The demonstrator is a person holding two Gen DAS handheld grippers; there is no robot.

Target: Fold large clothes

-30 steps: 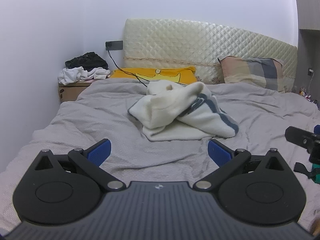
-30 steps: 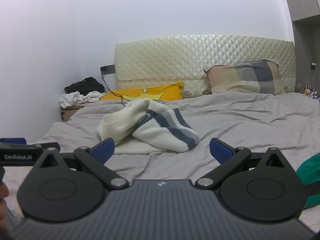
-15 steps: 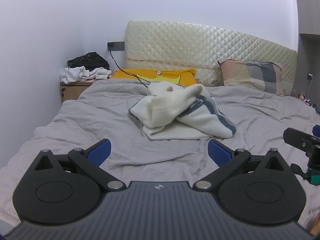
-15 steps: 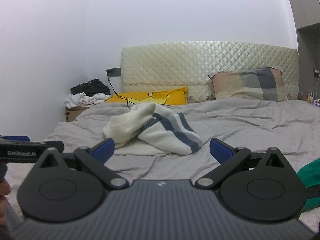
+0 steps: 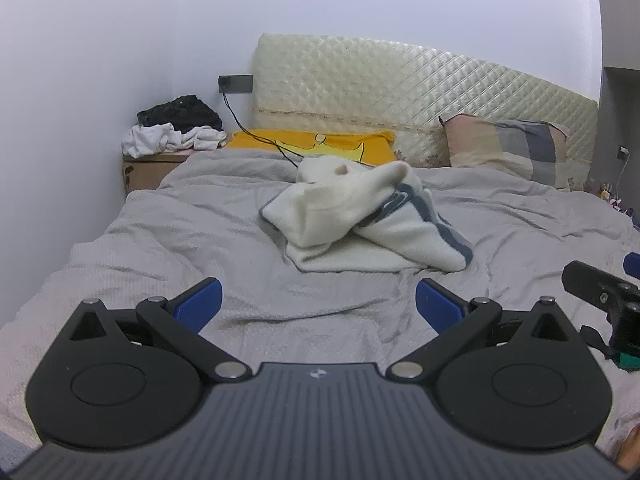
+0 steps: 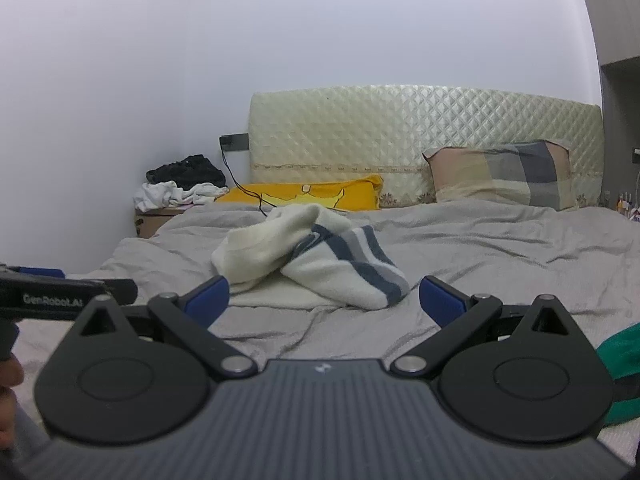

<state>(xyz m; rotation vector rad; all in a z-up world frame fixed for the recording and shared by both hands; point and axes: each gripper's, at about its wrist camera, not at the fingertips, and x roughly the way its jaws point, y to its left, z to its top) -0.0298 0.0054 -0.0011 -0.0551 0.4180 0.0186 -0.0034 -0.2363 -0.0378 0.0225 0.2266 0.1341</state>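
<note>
While both grippers, left gripper [image 5: 318, 304] and right gripper [image 6: 324, 298], gape wide and empty: risks pinching gray bedsheet [image 5: 320, 300] along with crumpled cream sweater [image 5: 360, 220].

the left gripper [image 5: 318, 304] hangs with jaws spread wide and nothing between them, over a rumpled grey bedspread [image 5: 168, 240]. straight ahead of it, apart from the fingertips, lies a bunched cream sweater [image 5: 352, 220] with blue-grey stripes. the right gripper [image 5: 600, 292] pokes in at its right.
</note>
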